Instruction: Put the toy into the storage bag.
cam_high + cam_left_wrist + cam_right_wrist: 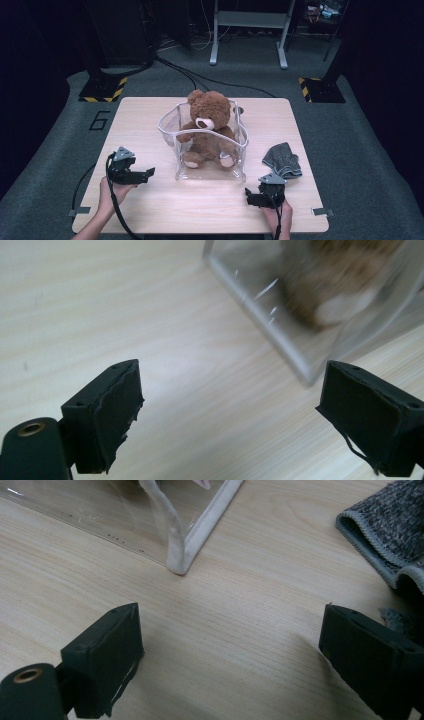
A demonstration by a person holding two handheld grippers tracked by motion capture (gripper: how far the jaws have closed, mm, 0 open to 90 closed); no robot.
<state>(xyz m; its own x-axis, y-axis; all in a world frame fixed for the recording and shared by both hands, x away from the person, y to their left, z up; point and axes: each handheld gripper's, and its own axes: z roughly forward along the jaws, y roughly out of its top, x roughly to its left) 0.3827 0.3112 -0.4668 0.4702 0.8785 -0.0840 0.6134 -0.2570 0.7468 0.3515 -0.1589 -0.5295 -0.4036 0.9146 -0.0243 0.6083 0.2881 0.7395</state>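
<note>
1. High view: a light wooden table [150,115] stands on a grey floor. Near its middle sits a clear plastic bag [172,125] with a white rim, standing open at the top, and a brown teddy bear [207,125] sits upright inside it, head above the rim. A folded grey cloth [282,160] lies on the table to the right of the bag, just apart from it. The left gripper [149,173], held in a hand [112,192] at the near left, points toward the bag's lower left side and stops short of it. The right gripper [248,196] rests near the front edge, below the cloth, in the other hand [275,212]. Neither one touches the bag.

2. Left gripper view: the two black jaws stand wide apart with only bare table between them. The bag's lower corner [300,365] lies just ahead, closer to the right-hand jaw (this part is blurred), with the bear's brown fur and a pale paw [330,295] showing through the plastic.

3. Right gripper view: the jaws are again spread wide, with nothing between them but wood grain. The bag's white-edged corner [180,562] sits ahead and a little left, well clear of the jaws. The grey cloth [385,525] lies at the upper right, its edge close above the right-hand jaw.
</note>
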